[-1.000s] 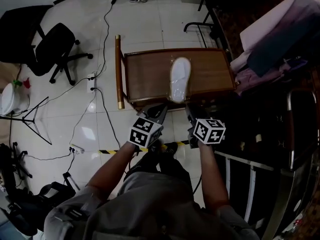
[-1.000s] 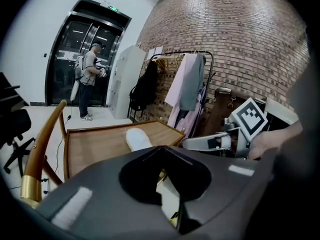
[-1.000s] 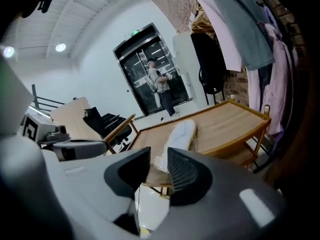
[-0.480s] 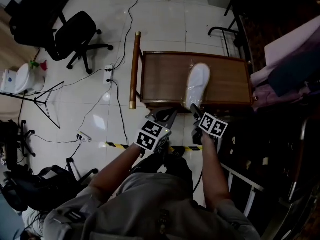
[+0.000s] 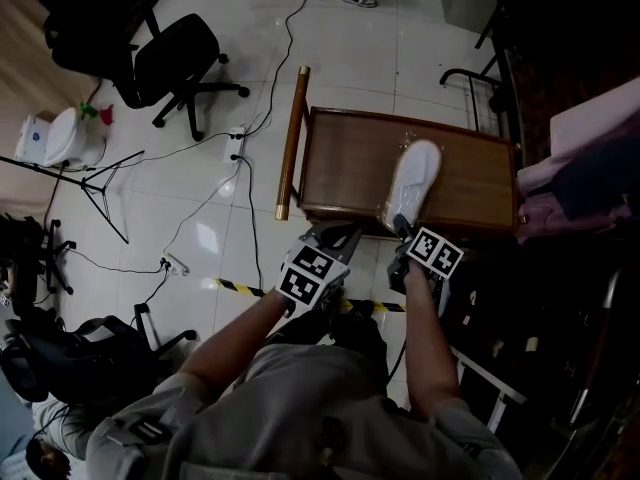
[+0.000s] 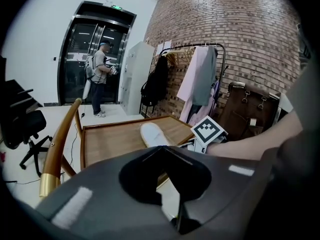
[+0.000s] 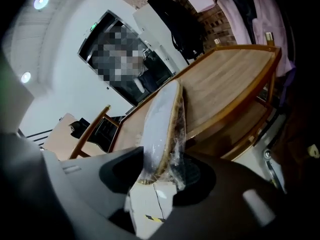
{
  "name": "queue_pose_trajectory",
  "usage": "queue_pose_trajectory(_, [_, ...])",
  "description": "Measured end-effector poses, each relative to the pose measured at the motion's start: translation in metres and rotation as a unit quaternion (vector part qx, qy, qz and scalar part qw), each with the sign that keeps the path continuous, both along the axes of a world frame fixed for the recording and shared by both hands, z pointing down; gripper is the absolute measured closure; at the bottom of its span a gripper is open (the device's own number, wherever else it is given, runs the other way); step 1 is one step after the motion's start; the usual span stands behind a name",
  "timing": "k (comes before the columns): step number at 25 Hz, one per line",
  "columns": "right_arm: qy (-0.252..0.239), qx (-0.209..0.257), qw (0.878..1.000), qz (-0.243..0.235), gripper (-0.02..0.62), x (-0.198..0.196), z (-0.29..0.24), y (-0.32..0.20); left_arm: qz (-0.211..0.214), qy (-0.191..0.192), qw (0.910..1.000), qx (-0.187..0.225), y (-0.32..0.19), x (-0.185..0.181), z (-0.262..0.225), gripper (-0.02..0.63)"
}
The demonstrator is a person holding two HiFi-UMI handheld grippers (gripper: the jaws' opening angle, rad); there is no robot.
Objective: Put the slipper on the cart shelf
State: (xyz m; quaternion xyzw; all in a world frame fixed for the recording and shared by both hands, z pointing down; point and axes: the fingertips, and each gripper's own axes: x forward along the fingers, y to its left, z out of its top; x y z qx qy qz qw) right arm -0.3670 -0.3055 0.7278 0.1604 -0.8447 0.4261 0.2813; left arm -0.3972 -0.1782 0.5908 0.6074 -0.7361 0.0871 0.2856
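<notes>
Right tongs (image 7: 159, 178) are closing around the slipper (image 5: 411, 180) heel, not pinching yet; left tongs (image 5: 343, 232) are sitting clenched, empty. Slipper's lying on the wooden cart shelf (image 5: 345, 173) over white tiled floor (image 5: 250, 93).

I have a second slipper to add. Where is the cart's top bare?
Bare wood on the wooden cart top both sides of the white plastic-wrapped slipper: toward the gold-tipped handle rail, and toward the end by the pink and grey clothes, where it's crowded.
</notes>
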Motion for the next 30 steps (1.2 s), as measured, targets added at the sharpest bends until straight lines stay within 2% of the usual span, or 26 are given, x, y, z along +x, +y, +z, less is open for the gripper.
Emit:
queue_pose_trajectory(6, [-0.018,0.044,0.999,0.002,0.523,0.007,-0.038,-0.001,0.022,-0.004,0.9996,0.019,-0.003,0.004,-0.015,0.598])
queue_pose_trajectory(14, [-0.048,0.090,0.994,0.047,0.535,0.054,-0.100,-0.001,0.086,-0.011,0.9949,0.051,-0.013,0.026,-0.042,0.598])
queue_pose_trajectory(20, [-0.082,0.130,0.982,0.111,0.536,0.123,-0.150,0.000,0.175,-0.017,0.9817,0.074,-0.041,0.075,-0.057,0.598])
queue_pose_trajectory(26, [-0.086,0.148,0.973,0.156,0.537,0.204,-0.174,0.026,0.241,-0.019,0.9668,0.083,-0.066,0.138,-0.068,0.598])
queue_pose_trajectory(30, [-0.081,0.151,0.966,0.196,0.537,0.275,-0.179,0.052,0.285,-0.015,0.9548,0.084,-0.073,0.201,-0.075,0.598])
